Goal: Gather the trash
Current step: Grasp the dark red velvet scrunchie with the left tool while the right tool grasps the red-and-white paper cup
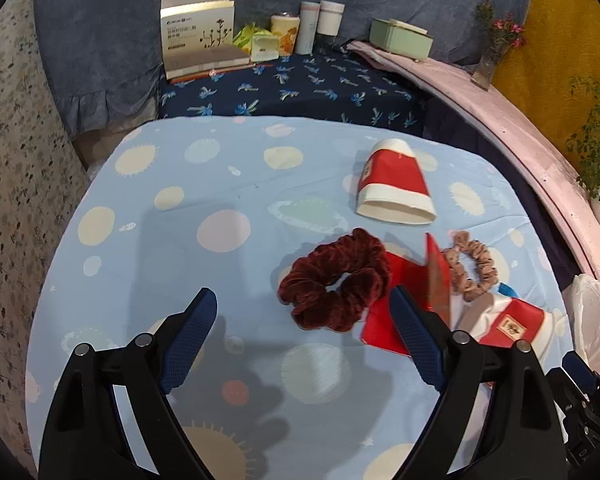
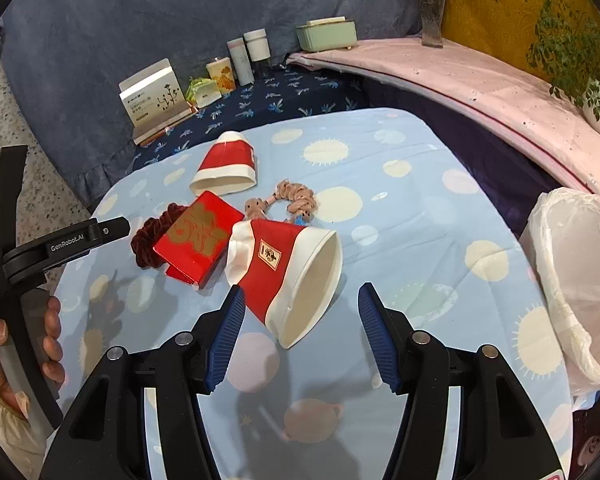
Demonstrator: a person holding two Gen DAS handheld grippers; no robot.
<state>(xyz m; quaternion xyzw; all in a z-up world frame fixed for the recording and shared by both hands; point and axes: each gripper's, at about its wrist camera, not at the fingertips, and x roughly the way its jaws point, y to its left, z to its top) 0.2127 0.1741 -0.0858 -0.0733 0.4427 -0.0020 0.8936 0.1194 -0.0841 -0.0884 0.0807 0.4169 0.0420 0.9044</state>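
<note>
Crushed red-and-white paper cup lies on its side just ahead of the right gripper, whose blue-padded jaws stand apart, empty, as do the left gripper jaws.

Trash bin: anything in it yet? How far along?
Done: nothing visible. The lined bin looks empty as far as the right wrist view shows. In hand: nothing; right tongs are open just short of the near paper cup, left tongs open. Left: near cup, far cup, red box.
</note>
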